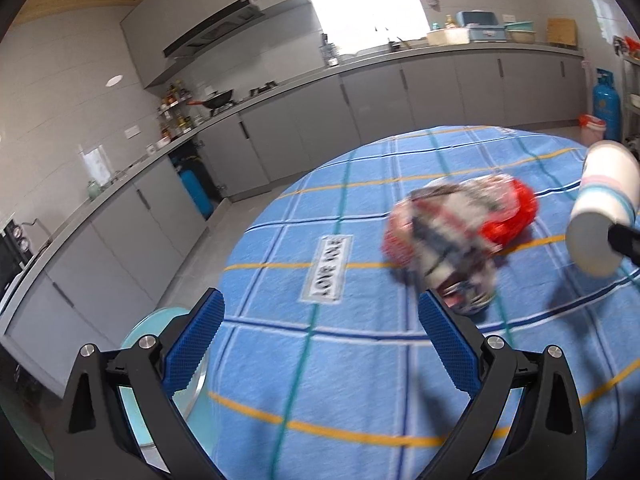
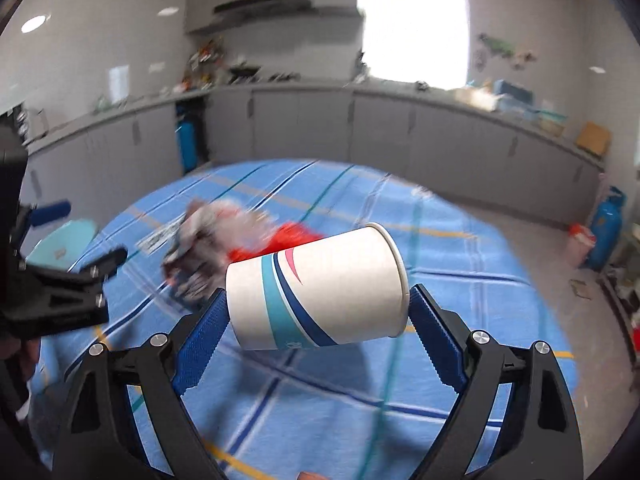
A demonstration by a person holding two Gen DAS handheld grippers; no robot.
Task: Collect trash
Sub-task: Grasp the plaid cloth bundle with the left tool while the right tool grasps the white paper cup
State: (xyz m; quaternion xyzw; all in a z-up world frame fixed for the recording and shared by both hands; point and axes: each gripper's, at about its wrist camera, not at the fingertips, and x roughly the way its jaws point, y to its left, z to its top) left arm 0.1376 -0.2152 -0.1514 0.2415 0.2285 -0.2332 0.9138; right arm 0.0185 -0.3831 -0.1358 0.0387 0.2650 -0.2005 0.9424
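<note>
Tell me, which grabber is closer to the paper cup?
Right. The right gripper has the paper cup lying sideways between its blue pads. The left gripper is empty and off to the cup's left, pointing toward the crumpled wrapper pile.

The left hand-held gripper [image 1: 320,316] gapes wide and empty; the right hand-held gripper [image 2: 316,312] clamps sideways, tilted downward.

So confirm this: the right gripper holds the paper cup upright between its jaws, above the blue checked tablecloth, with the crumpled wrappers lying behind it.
Wrong in one respect: the paper cup lies on its side, not upright, its base and rim against the jaws of the right gripper. The right wrist view shows it. It is above the blue checked tablecloth, with the crumpled wrappers behind.
</note>
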